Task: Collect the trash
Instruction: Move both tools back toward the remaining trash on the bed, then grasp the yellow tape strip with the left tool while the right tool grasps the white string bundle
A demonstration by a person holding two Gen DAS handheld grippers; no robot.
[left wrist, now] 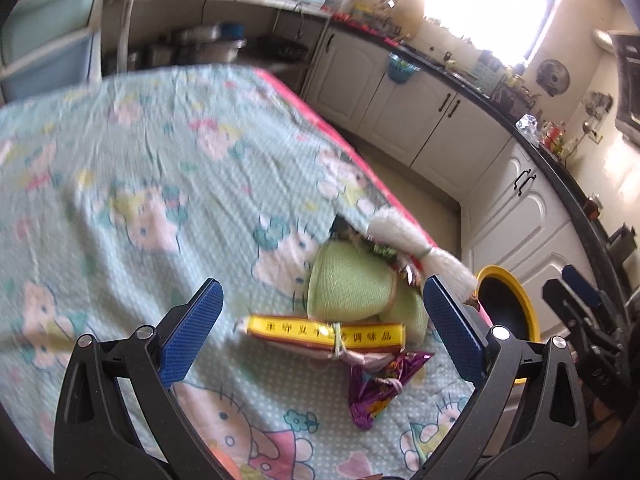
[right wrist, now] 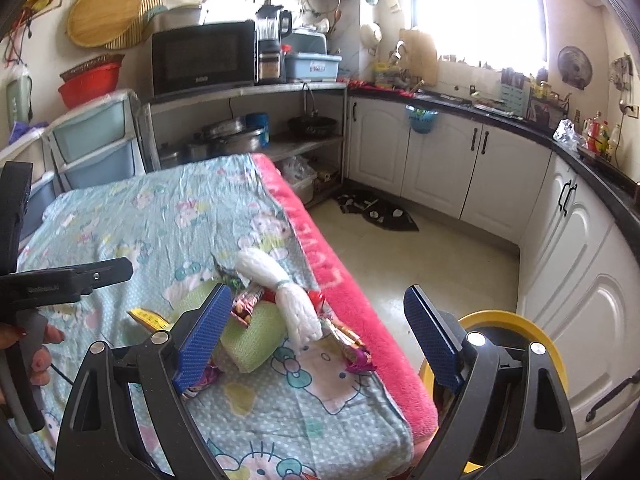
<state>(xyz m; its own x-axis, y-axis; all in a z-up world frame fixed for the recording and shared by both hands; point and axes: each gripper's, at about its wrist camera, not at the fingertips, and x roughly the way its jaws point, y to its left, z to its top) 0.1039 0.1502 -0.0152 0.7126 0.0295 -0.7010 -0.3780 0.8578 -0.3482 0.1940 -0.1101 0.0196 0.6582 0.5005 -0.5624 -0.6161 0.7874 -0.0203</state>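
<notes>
**Two open grippers over a litter pile at the table's edge**

Two grippers hang above a table draped in a pale green cartoon-print cloth [left wrist: 132, 168] with a pink border. The left gripper [left wrist: 320, 328] has its blue-padded jaws spread wide and nothing between the pads; it points down at a small heap of trash near the table's right-hand edge. The right gripper [right wrist: 316, 336] is likewise spread wide and empty, angled over the same heap and the pink edge.

The heap holds a light green paper cup [left wrist: 352, 284] lying on its side, a flat yellow packet [left wrist: 324, 334] printed with red characters and tied round with string just in front of it, a crumpled purple wrapper [left wrist: 376, 388] touching the packet's near side, and a white bundle [right wrist: 288, 300] of net-like material lying across the cup. More foil wrappers [right wrist: 348, 340] lie beside the bundle towards the pink border.

A yellow-rimmed bin [right wrist: 520, 324] stands on the floor just beside the table, below the right gripper. White kitchen cabinets [right wrist: 448, 160] line the far wall.
</notes>
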